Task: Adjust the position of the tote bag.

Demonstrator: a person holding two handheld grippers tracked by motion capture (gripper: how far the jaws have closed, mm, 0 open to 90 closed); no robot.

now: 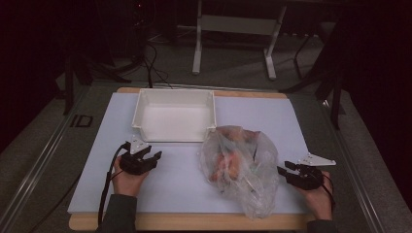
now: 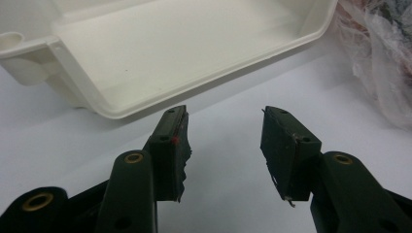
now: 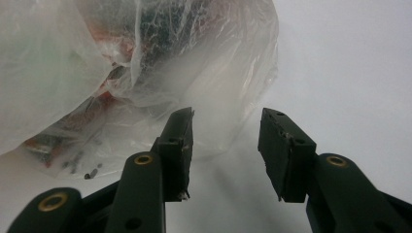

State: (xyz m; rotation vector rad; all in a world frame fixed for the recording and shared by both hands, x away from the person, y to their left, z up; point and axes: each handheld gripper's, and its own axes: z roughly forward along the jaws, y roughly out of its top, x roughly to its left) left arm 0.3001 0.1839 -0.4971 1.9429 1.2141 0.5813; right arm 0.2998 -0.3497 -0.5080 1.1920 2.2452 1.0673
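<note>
Bag: clear plastic bag of reddish items lies near-right on white surface.
Right gripper: fingers spread, empty, just beside bag.
Left gripper: open, empty, near white bin.
Advice: I should pinch loose film, not contents.

I hold my left gripper and right gripper low, well apart, both jaws spread and empty.

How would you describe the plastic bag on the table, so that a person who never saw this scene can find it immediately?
Start at the white sheet that covers the table, then find the empty white bin at its far edge. The plastic bag lies just in front of the bin's right corner, near the right gripper. Unlike the rigid, opaque bin, it is crumpled and translucent, with orange and reddish contents showing through.
</note>
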